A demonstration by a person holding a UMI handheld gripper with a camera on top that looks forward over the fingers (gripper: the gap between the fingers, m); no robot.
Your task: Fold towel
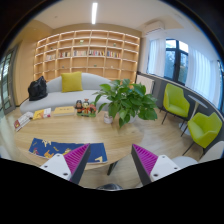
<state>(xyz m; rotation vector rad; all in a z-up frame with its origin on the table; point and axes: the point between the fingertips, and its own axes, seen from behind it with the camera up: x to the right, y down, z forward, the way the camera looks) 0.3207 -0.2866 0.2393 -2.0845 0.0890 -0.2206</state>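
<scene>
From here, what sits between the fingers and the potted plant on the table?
In the gripper view, only bare wooden table lies between the open gripper and the potted plant. The blue patterned cloth lies off to the side, just ahead of one finger.

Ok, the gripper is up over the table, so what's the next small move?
Probably lower the gripper toward the blue patterned cloth on the table. The fingers are open and hold nothing, and the cloth, likely the towel, lies flat just ahead of the left finger.
</scene>
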